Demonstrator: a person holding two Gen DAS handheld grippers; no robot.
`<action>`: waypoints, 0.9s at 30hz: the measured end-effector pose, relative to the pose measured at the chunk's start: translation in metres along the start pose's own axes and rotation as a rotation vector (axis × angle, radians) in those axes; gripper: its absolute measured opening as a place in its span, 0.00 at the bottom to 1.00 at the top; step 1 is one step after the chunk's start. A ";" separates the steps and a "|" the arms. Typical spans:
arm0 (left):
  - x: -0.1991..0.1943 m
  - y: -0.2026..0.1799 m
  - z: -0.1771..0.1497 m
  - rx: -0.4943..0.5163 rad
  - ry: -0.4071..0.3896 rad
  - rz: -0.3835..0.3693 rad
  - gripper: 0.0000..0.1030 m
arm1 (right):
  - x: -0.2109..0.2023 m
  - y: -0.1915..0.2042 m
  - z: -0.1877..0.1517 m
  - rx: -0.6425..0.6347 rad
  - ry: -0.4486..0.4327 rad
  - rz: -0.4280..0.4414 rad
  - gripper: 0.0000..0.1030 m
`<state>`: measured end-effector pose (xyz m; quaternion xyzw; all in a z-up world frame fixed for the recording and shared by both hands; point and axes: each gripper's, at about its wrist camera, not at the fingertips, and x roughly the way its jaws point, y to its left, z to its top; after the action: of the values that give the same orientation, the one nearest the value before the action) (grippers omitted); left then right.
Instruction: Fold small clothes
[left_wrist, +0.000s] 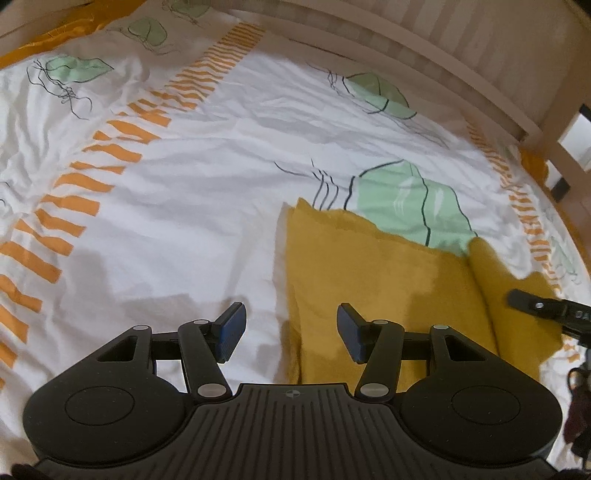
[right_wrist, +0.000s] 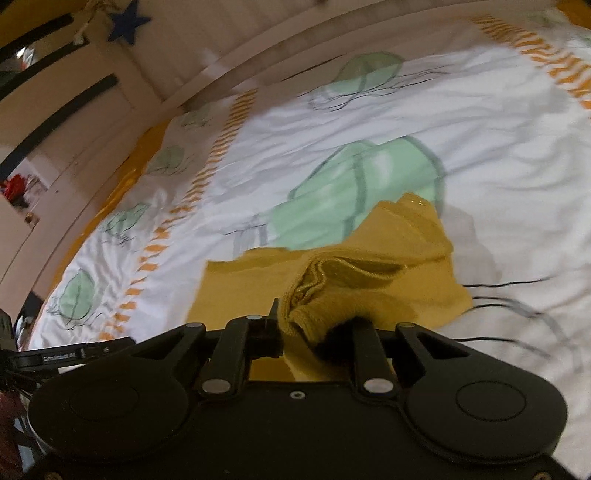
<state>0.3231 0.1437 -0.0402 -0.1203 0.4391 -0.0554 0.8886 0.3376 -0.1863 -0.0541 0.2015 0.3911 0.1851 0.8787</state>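
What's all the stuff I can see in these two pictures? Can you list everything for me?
Small garment: one, mustard yellow, lying partly folded on the bed, one edge bunched in the right gripper.
Duvet cover: one, white with green patches, dark scribbled lines and orange dashed stripes, spread over the bed.
Bed frame: one, pale wood, along the far side of the bed.
Star decoration: one, dark blue, hanging at top left of the right wrist view.
Left gripper: one, black with blue pads, open, hovering at the garment's left edge.
Right gripper: one, black, shut on the garment's edge.
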 end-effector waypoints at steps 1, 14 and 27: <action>-0.001 0.002 0.001 -0.003 -0.002 -0.002 0.51 | 0.005 0.007 -0.001 -0.003 0.004 0.009 0.26; -0.008 0.023 0.009 -0.042 -0.010 0.004 0.51 | 0.071 0.081 -0.027 -0.116 0.089 0.015 0.25; -0.010 0.027 0.010 -0.057 -0.010 -0.008 0.51 | 0.101 0.117 -0.047 -0.251 0.114 -0.091 0.43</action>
<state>0.3248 0.1730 -0.0337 -0.1475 0.4356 -0.0456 0.8868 0.3451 -0.0280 -0.0861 0.0610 0.4228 0.2037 0.8809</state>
